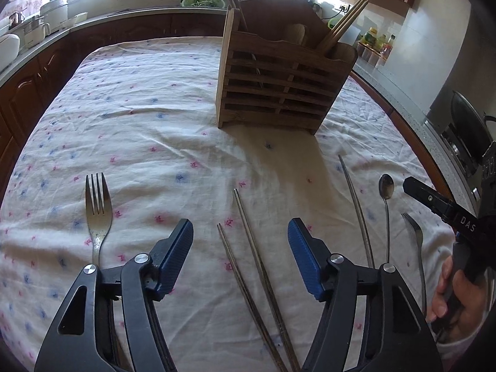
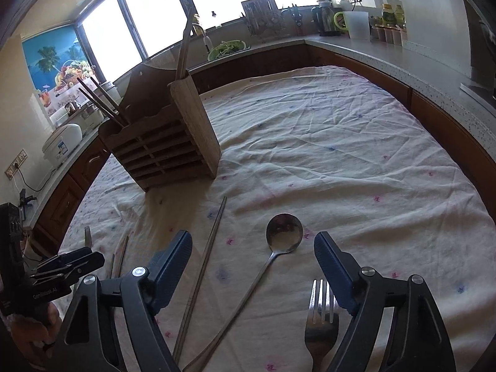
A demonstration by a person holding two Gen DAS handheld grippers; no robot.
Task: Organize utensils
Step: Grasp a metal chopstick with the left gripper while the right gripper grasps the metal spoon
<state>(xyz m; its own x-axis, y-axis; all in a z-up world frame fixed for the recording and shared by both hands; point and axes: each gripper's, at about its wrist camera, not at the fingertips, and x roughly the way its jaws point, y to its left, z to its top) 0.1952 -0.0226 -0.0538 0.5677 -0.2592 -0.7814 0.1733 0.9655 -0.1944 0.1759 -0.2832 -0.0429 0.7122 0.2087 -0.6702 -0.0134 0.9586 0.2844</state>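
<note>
1. Two hand-held tongs hover over a cloth-covered surface (image 1: pixel 148 99) in a kitchen, where metal utensils lie scattered in front of a slatted wooden holder (image 1: pixel 279 86).
2. The left tongs (image 1: pixel 240 241) stand open and grip nothing; a pair of metal chopsticks (image 1: pixel 248 248) lies on the cloth between their blue pads.
3. A fork (image 1: pixel 98 214) rests just left of the left tongs, tines pointing toward the holder.
4. The right tongs (image 2: pixel 252 254) are also open and empty, with a single chopstick (image 2: pixel 204 257) and a spoon (image 2: pixel 283 231) lying between the fingers.
5. A second fork (image 2: pixel 321 322) lies beside the right-hand finger of the right tongs; whether they touch cannot be told.
6. The holder stands upright beyond the utensils, with wooden chopsticks (image 1: pixel 344 23) already leaning in one compartment.
7. A hand (image 1: pixel 455 297) holding the right tongs shows at the edge of the left wrist view.
</note>
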